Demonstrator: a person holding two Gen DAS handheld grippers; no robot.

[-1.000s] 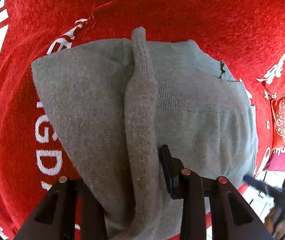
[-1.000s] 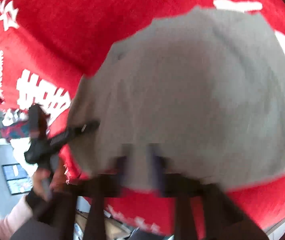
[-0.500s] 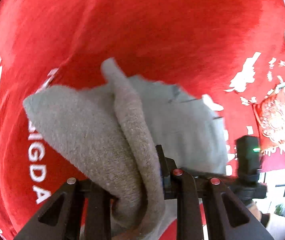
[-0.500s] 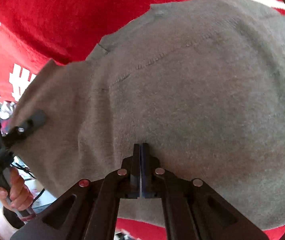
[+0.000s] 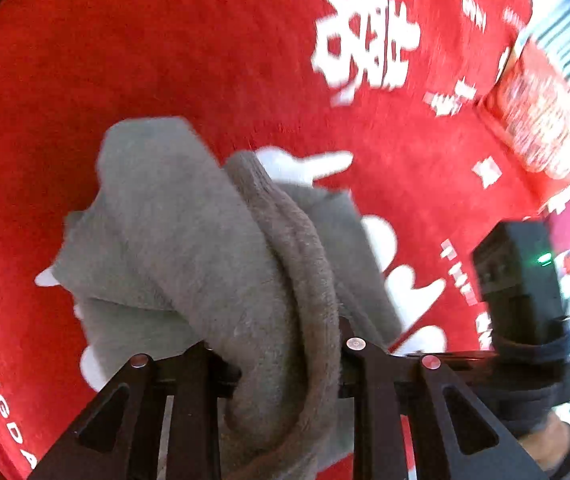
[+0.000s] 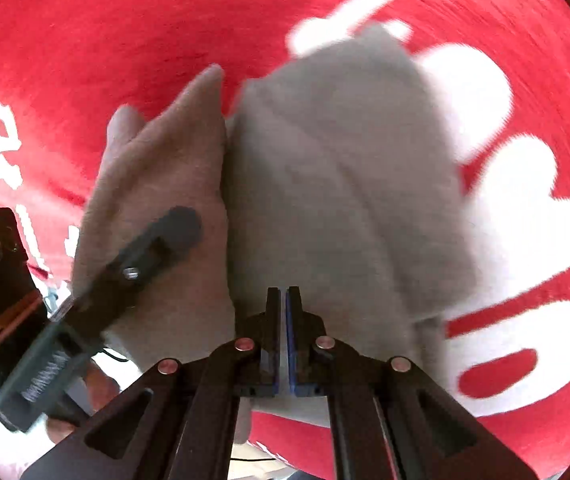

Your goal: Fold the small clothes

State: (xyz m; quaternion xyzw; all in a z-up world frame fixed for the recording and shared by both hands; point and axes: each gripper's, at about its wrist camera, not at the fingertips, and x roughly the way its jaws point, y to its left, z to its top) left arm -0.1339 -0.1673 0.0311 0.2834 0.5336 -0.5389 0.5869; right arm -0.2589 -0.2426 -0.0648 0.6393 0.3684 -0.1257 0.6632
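"BIGDA" lettering (image 5: 3, 408) on red cloth (image 5: 165, 60)

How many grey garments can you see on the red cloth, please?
1: the grey garment hangs bunched between the left gripper and the right gripper, above the red cloth. Others may lie out of view.
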